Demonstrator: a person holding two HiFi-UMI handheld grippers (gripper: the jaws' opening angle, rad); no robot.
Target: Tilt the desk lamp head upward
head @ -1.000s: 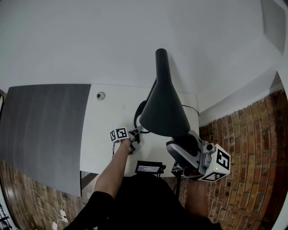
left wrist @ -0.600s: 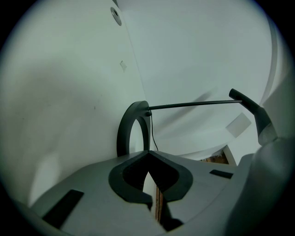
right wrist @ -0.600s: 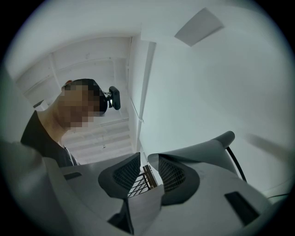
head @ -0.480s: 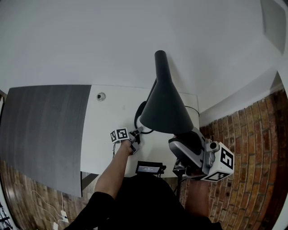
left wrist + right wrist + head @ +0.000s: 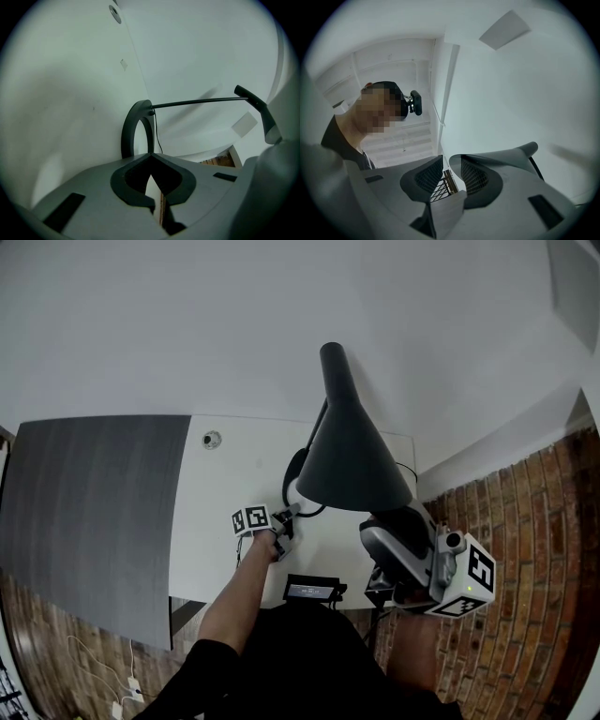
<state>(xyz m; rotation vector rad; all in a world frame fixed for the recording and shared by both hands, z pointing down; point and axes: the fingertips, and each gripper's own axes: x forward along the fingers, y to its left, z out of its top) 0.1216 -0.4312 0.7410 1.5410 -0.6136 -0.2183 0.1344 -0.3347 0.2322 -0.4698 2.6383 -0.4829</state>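
Viewed from above: dark cone-shaped desk lamp head [image 5: 352, 460], wide rim nearest, narrow neck pointing away, raised over the right half of a white worktop [image 5: 225, 493]. Carried on a thin arm [image 5: 197, 101] rising from a black ring base [image 5: 136, 126] standing between the worktop's middle and its right edge, a thin cable [image 5: 157, 136] beside it.

Left gripper [image 5: 286, 515] low over the worktop toward the near edge, just beside the ring base, jaws closed together on nothing; contact with the base impossible to judge. Right gripper [image 5: 446, 164] tucked under the right side of the head's rim, by the near right corner, jaws parted, nothing between the meshed pads [image 5: 471, 176].

Probably a rigid metal or plastic shell: stiff, smooth, likely slippery against pads, not heavy. Likely held by a friction joint at the neck, so expect some resistance. Best taken at the wide rim, farthest from that joint, pinched across the thin wall or pushed up from beneath. Slender arm and light-looking base liable to rock or slide; worth steadying the base meanwhile.

No container anywhere in view. Otherwise only a round cable hole [image 5: 212, 439] near the far edge, a small black device [image 5: 309, 592] at the near edge, too small to identify, and a dark grey panel [image 5: 84, 512] adjoining the left edge.
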